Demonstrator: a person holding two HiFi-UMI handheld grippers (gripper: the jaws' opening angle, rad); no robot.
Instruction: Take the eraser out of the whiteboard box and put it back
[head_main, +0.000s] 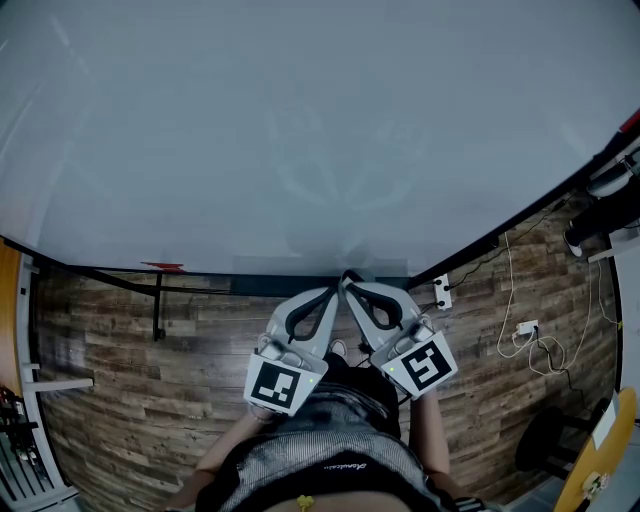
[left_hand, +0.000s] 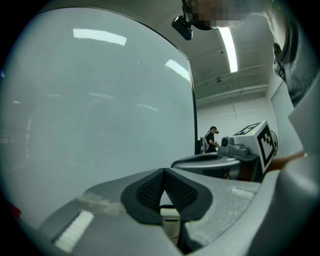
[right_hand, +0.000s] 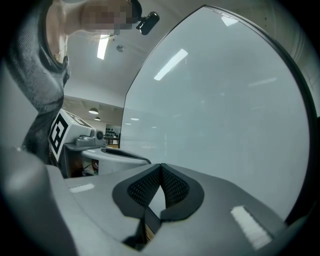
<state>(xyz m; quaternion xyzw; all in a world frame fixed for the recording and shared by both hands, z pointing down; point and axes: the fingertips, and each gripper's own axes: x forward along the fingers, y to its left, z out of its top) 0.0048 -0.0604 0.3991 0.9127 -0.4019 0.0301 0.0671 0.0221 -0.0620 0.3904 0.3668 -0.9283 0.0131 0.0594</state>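
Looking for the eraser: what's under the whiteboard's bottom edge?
A dark ledge, wood floor and a white power strip. The shut left tongs and right tongs cover the ledge's middle; no eraser shows.

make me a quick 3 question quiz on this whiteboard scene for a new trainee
1. True or false: the right gripper holds something between its jaws.
2. What do both grippers point at? A) the whiteboard B) a shelf C) a sink
3. Fill in: the jaws of the left gripper are ____.

Key: 1 false, its jaws are together with nothing between them; 2 A; 3 together.
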